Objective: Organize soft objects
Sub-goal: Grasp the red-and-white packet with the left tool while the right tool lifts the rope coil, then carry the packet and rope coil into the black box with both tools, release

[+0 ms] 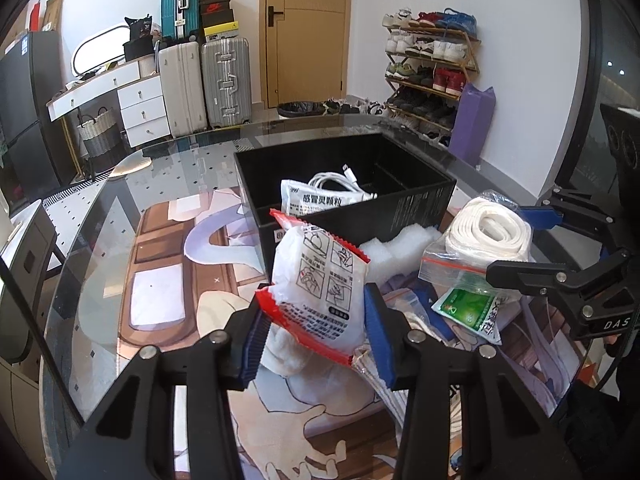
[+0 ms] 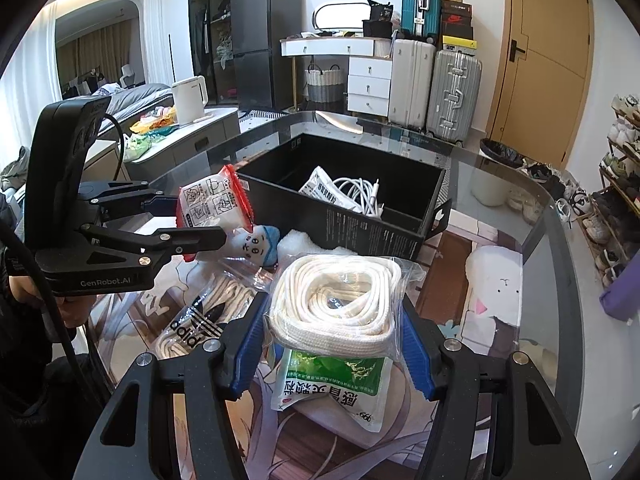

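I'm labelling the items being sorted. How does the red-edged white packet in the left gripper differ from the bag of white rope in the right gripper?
The red-edged packet is opaque white with printed line diagrams; the rope bag is clear, showing coiled flat white rope. The packet has sealed red zigzag edges; the bag has a red zip strip. The packet is held up off the table; the bag sits low over a green sachet. Both are soft and pinched between blue pads, left gripper and right gripper.

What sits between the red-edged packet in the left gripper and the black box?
In the right wrist view, a small blue-capped plush toy and white foam lie between the packet and box.
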A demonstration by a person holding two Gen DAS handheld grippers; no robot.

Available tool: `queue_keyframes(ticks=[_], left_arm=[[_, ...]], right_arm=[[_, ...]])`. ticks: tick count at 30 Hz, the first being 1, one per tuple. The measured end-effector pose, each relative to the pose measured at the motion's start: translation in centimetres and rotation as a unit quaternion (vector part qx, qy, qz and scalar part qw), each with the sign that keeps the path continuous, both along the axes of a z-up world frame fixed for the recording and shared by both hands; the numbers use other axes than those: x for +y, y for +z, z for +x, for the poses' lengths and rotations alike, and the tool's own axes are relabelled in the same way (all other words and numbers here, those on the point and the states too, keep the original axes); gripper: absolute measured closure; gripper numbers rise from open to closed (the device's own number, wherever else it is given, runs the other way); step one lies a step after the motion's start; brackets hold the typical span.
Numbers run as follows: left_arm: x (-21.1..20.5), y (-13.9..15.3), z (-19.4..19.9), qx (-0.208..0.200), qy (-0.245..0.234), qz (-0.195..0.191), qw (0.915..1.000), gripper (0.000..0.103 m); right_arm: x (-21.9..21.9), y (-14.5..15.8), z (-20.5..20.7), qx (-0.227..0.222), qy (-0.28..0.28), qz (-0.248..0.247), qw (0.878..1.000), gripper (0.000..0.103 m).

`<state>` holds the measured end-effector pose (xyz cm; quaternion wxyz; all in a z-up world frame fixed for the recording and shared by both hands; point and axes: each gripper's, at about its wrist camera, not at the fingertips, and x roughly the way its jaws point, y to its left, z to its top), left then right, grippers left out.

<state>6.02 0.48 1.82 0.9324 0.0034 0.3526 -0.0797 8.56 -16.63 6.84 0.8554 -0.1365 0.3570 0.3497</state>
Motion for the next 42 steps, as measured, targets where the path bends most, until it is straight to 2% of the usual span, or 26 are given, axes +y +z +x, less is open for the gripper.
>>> queue_keyframes(ticks=[17, 25, 42], left_arm=[[0.3, 2.2, -0.2, -0.029, 0.016, -0.019, 0.9992, 0.059], [0.4, 3.5, 0.6, -0.038, 0.021, -0.025, 0.9988, 0.059], [1.3, 4.3, 3.2, -0.038, 0.033, -0.05, 0.9975, 0.059]], right_arm=[[-0.9, 1.8, -0.2, -0.028, -0.019, 0.042, 0.999, 0.041], [-1.2, 2.4, 0.1, -0.036, -0.028, 0.056, 0.997, 0.041], [-0.5, 5.0, 2.4, -0.061, -0.039, 0.074, 0.995, 0.041]])
